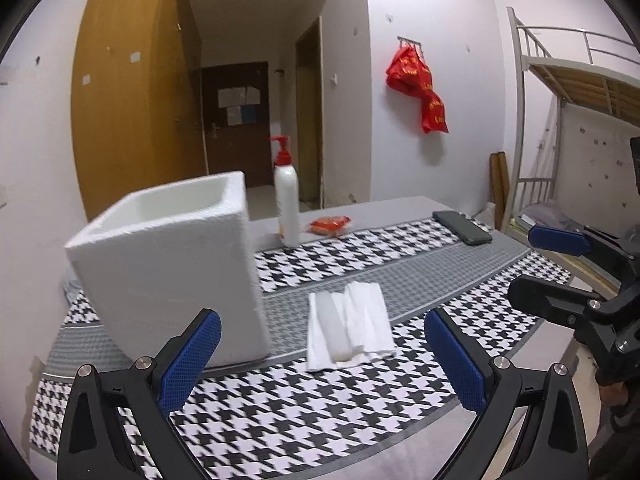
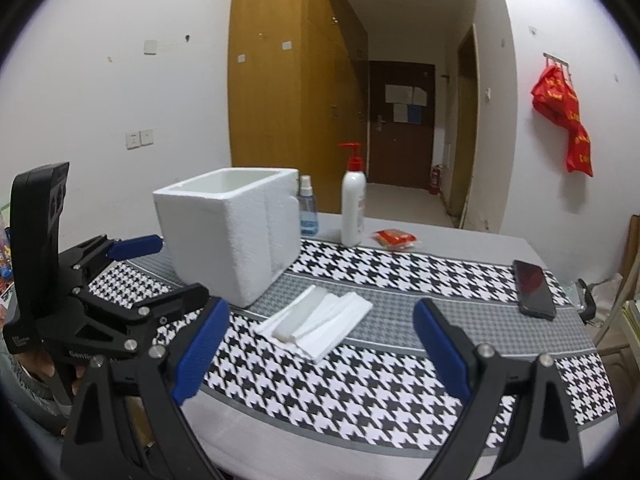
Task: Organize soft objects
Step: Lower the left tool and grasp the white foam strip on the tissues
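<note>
Left gripper (image 1: pixel 322 360) spread wide, blue pads bare, nothing held. Right gripper (image 2: pixel 320 350) likewise released and empty. Folded white tissues (image 1: pixel 349 326), with what looks like a translucent strip lying on top, flat on the houndstooth cloth (image 1: pixel 304 412), just ahead of the left fingertips and between them; ahead of the right pair too, nearer its left finger. White foam box (image 1: pixel 172 272), open-topped, standing beyond the left finger of each gripper, close beside the tissues, perhaps not touching. Farther ahead: white pump bottle (image 1: pixel 287 204), small red packet (image 1: pixel 330 225), dark phone (image 1: pixel 462 227) off past the right finger.
</note>
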### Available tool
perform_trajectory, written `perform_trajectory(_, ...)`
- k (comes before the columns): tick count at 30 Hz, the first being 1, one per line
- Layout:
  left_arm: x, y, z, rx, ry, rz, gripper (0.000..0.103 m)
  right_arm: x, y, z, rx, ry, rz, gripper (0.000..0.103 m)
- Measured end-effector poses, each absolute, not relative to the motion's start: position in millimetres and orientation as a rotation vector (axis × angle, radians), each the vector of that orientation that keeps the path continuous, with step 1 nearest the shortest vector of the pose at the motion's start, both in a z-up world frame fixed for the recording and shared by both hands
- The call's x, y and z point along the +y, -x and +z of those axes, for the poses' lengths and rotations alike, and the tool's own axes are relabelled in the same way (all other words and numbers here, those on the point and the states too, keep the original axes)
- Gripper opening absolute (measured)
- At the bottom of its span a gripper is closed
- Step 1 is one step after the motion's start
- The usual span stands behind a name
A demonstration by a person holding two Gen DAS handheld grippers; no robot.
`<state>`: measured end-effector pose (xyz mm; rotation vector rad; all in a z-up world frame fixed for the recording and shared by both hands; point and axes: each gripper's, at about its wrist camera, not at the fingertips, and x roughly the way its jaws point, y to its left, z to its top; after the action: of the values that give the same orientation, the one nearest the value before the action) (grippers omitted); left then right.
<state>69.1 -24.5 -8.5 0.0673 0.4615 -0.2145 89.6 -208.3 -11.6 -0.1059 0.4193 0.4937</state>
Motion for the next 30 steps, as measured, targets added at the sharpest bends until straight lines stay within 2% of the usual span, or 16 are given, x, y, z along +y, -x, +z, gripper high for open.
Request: perform_trajectory(30, -65, -136, -51, 0.667, -0.084, -0.243, 0.1, -251, -138, -50, 0.549, 0.037, 0.446, 0.095)
